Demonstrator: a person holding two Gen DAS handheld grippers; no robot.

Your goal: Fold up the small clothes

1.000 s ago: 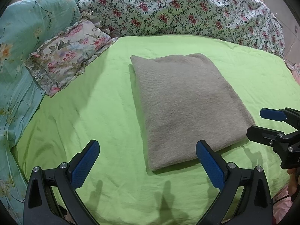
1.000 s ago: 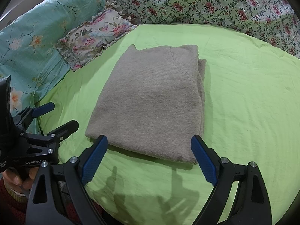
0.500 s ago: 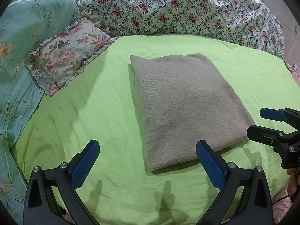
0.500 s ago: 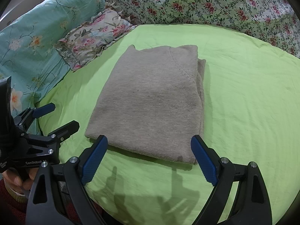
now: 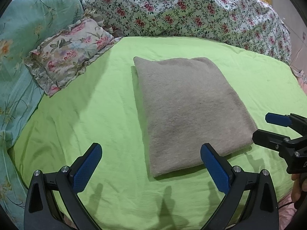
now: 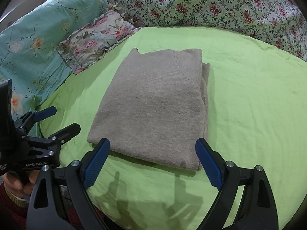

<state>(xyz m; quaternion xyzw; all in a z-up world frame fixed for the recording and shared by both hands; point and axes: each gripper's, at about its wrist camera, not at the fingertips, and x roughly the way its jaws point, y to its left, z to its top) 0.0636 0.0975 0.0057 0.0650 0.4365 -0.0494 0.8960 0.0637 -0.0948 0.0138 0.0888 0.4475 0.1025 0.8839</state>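
A grey-brown knitted sweater lies folded into a flat rectangle on the green bed sheet. In the right wrist view the same sweater shows a second layer sticking out along its right edge. My left gripper hovers open above the sheet just in front of the sweater's near edge, holding nothing. My right gripper is open too, at the near edge of the sweater, also empty. Each gripper shows in the other's view: the right gripper at the sweater's right corner, the left gripper at its left.
A ruffled floral pillow lies at the back left beside a teal flowered quilt. A white rose-print quilt is heaped along the back. A hand holds the left gripper's handle. The sheet is bare right of the sweater.
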